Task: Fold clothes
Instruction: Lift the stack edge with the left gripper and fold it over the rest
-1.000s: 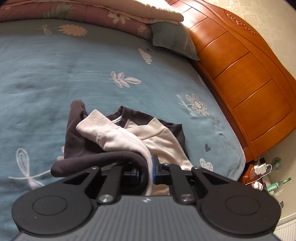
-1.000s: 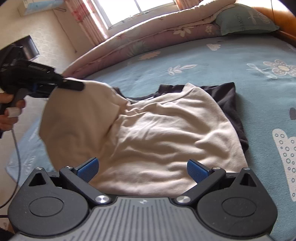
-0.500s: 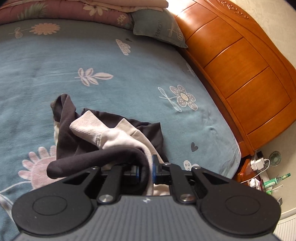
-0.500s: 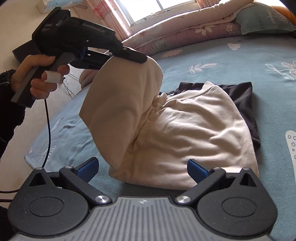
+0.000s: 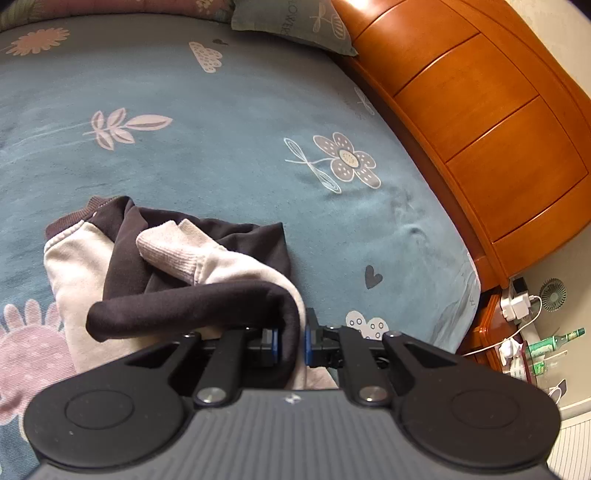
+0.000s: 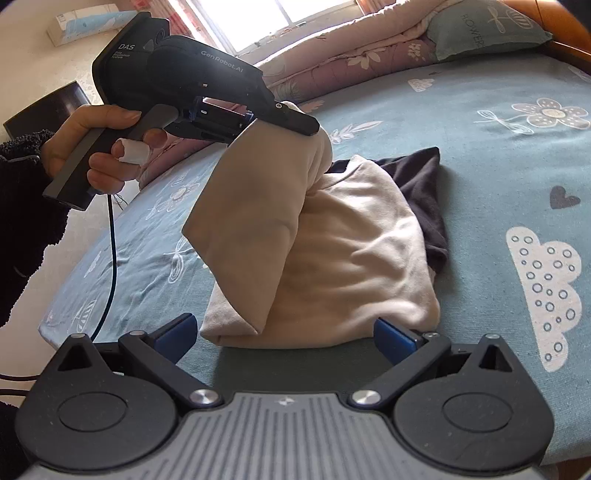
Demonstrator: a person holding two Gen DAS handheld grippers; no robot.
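Sweatshirt (image 6: pixel 332 258) edge pinched in left tongs (image 5: pixel 290 341).

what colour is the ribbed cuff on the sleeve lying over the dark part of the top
Pale cream, the ribbed cuff; clearest in the left wrist view.

Left gripper (image 5: pixel 291 341) pads mostly buried in sweatshirt (image 5: pixel 207 273) fold; pinched layers not countable. Left gripper tips in right wrist view (image 6: pixel 314 127) partly covered by draped cloth. Near edge of sweatshirt (image 6: pixel 332 266) hidden behind right gripper (image 6: pixel 284 334) body. Headboard (image 5: pixel 480 110) cut by frame edge. Pillow (image 6: pixel 484 29) lettering only partly readable. Nightstand clutter (image 5: pixel 532 354) too small to identify. Person's sleeve (image 6: pixel 22 206) cropped at left edge.
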